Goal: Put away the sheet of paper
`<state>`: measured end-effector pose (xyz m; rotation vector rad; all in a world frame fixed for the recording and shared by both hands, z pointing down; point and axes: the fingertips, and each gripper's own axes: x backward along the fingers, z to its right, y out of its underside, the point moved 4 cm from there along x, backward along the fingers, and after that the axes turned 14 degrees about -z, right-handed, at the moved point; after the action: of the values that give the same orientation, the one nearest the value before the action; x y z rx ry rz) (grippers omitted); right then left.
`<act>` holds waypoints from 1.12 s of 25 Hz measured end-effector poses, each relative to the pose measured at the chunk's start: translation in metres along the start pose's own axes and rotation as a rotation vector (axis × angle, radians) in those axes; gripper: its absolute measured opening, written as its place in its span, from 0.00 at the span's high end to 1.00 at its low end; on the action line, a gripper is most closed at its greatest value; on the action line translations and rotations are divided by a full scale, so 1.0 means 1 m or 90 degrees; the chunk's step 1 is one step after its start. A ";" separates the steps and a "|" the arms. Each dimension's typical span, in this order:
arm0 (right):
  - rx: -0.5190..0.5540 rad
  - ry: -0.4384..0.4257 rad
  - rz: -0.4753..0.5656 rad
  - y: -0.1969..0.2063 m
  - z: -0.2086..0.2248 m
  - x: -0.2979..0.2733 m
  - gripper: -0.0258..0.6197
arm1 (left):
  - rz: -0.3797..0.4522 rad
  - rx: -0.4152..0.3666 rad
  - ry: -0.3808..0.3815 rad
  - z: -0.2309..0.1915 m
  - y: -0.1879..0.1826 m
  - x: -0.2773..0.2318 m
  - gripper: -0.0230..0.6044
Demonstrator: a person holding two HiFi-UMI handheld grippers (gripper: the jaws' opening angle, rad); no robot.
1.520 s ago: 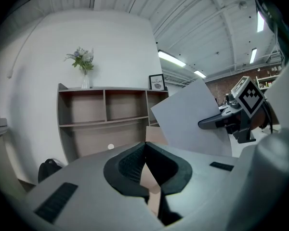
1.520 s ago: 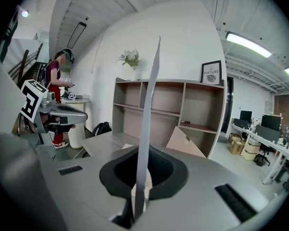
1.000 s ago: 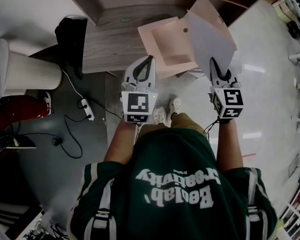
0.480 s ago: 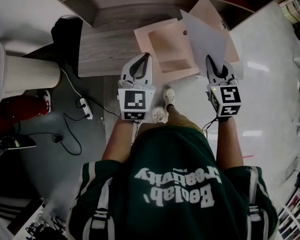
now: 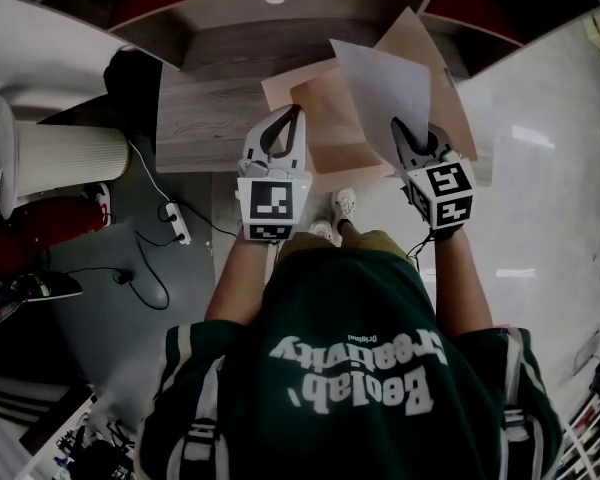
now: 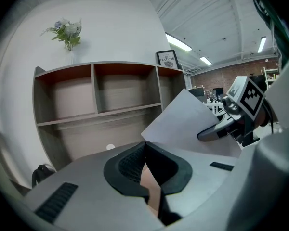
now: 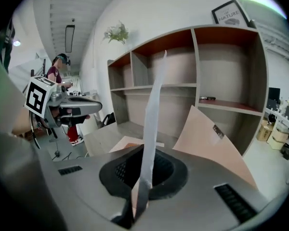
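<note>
My right gripper point(image 5: 405, 133) is shut on the lower edge of a white sheet of paper point(image 5: 385, 83), which stands up over an open tan folder point(image 5: 325, 118). The folder's raised flap point(image 5: 430, 68) is behind the sheet. My left gripper point(image 5: 288, 118) is shut on the folder's near left edge. In the left gripper view a strip of tan folder point(image 6: 151, 190) shows between the closed jaws, with the sheet point(image 6: 183, 124) to the right. In the right gripper view the sheet point(image 7: 151, 124) is seen edge-on, rising from the jaws, and the flap point(image 7: 212, 138) is at the right.
The folder lies half on a wooden desk top point(image 5: 210, 108) under an open shelf unit point(image 5: 280, 13). A white ribbed bin point(image 5: 60, 153), a black bag point(image 5: 130, 73) and a power strip with cables point(image 5: 175, 223) are on the floor at the left.
Both grippers have moved closer to the shelf unit. The right gripper has carried the sheet leftwards, so it now stands over the middle of the folder.
</note>
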<state>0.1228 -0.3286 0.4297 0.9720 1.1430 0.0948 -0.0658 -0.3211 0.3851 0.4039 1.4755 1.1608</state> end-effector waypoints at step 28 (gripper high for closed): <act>-0.010 0.339 -0.091 -0.040 0.063 -0.070 0.90 | -0.064 0.025 0.032 -0.077 0.024 -0.087 0.94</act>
<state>0.1249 -0.4268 0.4568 0.8705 1.6945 0.2573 -0.1185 -0.4112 0.4417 0.3252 1.5462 1.0704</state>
